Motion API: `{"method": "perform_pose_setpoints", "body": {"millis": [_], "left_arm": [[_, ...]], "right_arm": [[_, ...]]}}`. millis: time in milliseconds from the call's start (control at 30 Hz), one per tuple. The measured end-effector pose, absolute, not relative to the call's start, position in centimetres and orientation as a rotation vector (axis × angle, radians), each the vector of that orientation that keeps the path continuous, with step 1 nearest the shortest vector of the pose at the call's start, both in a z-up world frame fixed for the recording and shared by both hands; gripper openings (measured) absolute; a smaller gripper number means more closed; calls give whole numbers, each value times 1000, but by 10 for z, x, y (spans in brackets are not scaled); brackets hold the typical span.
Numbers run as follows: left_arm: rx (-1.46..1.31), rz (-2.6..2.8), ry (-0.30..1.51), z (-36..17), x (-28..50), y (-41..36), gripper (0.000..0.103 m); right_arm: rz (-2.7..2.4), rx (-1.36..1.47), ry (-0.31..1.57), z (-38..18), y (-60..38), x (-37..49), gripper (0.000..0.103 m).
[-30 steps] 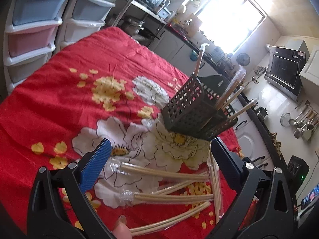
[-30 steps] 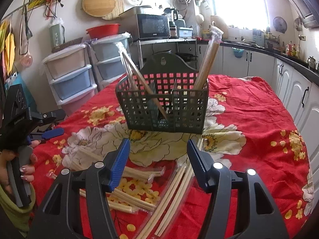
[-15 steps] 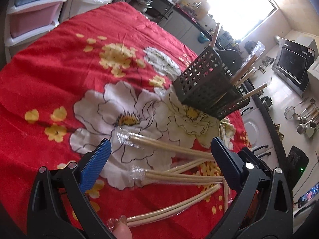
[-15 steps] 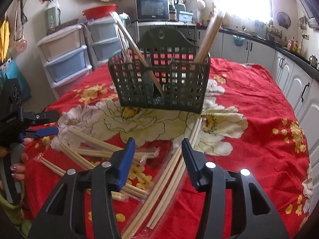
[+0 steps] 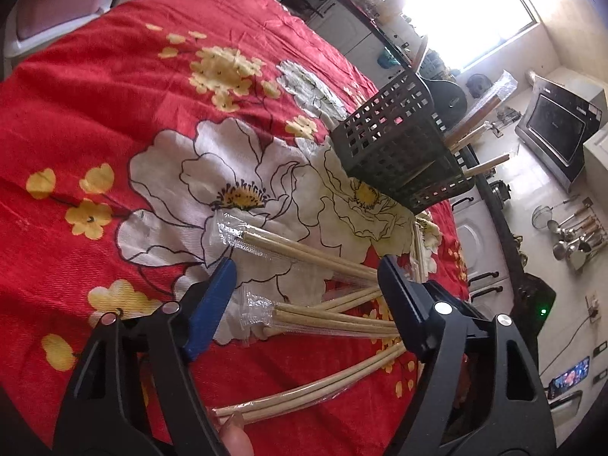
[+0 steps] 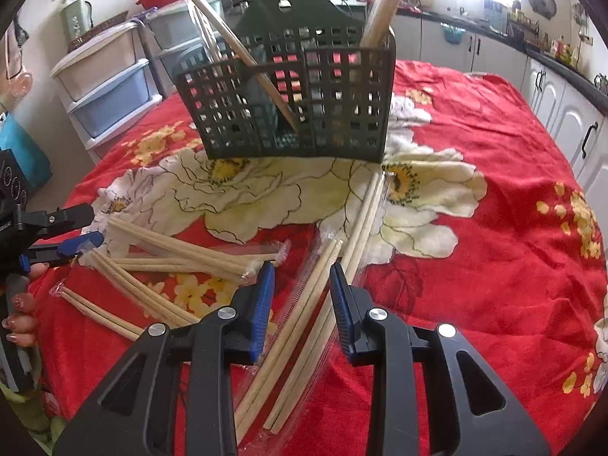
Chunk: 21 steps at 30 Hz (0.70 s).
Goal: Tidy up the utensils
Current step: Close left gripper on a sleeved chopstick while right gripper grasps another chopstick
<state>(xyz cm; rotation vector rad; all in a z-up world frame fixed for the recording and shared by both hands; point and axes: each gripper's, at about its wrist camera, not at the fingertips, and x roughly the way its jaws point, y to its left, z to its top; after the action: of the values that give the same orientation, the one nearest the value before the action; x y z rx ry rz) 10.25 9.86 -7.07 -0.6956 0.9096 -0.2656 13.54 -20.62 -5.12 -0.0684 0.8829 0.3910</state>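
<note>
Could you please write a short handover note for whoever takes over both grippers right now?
Left gripper: jaws closing around wrapped chopsticks on the red cloth, not gripped yet.
Right gripper: jaws closing over long chopstick packs, pads not touching.
Done: several chopsticks stand in the black basket.
Left: lift the loose packs beside and in front of the basket into it.

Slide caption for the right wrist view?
Right gripper closing over wrapped chopsticks on the red floral cloth, dark utensil basket beyond.
</note>
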Motion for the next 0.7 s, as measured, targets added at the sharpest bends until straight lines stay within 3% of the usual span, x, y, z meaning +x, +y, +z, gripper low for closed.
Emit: {"method": "perform_pose_setpoints", "body": {"millis": [333, 533, 700], "left_arm": [[-741, -272, 923, -74, 111, 101, 66], [-765, -263, 924, -78, 119, 102, 61], [-773, -244, 919, -80, 125, 105, 49]], "right_arm": [[379, -78, 932, -54, -203, 155, 29], [386, -58, 958, -54, -205, 172, 28], [392, -64, 992, -63, -200, 177, 28]]}}
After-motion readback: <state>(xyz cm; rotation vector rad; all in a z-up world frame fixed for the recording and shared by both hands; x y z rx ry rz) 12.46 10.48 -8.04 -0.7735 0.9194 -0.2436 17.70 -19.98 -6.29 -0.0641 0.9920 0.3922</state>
